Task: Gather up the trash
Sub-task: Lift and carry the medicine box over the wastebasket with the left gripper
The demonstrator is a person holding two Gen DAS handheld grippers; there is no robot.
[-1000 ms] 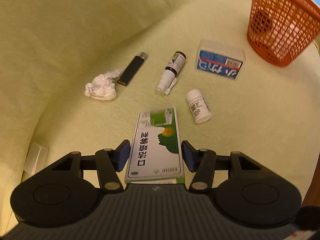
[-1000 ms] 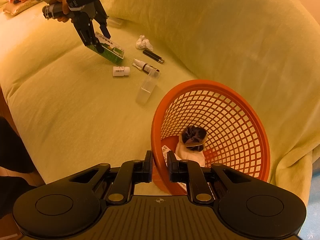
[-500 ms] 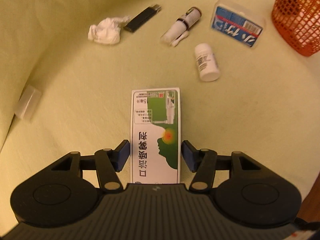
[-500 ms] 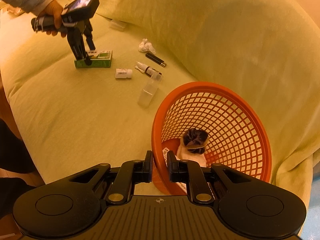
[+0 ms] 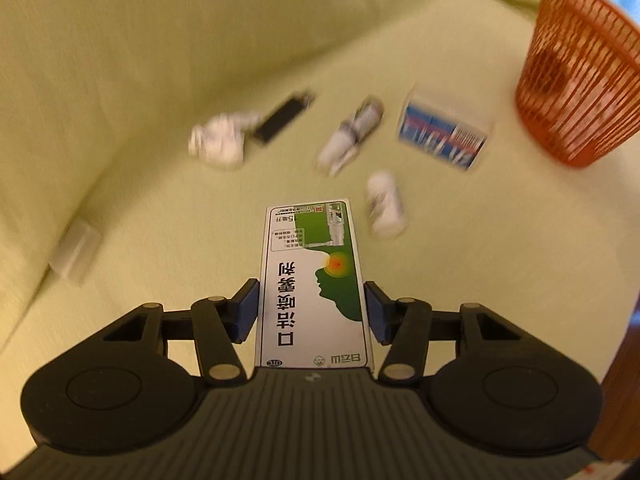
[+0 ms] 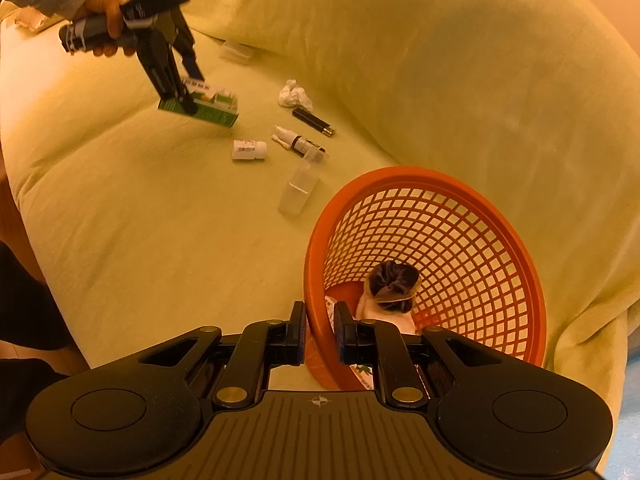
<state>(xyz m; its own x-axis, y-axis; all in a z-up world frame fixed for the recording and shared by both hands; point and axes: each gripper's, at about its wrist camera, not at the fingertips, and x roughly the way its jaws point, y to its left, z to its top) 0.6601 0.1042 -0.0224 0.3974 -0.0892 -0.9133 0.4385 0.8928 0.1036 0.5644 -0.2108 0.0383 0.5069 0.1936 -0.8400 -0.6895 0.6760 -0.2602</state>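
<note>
My left gripper [image 5: 311, 312] grips a green-and-white medicine box [image 5: 312, 280], lifted off the sofa cushion [image 6: 160, 216]. My right gripper [image 6: 319, 334] pinches the orange mesh basket [image 6: 432, 248] rim near the cushion's right end.

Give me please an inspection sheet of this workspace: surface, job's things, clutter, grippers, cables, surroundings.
Surface: sofa seat under a yellow-green cover, creased.
Job's things: green and white box held above the seat; orange mesh basket with some trash already inside; crumpled tissue, black lighter, spray bottle, white pill bottle, blue and white box lying loose.
Clutter: clear plastic case at the backrest.
Grippers: left gripper shut on the green and white box; right gripper clamps the basket rim.
Cables: nothing seen.
Surroundings: a hand on the left handle; the rest is unclear.
</note>
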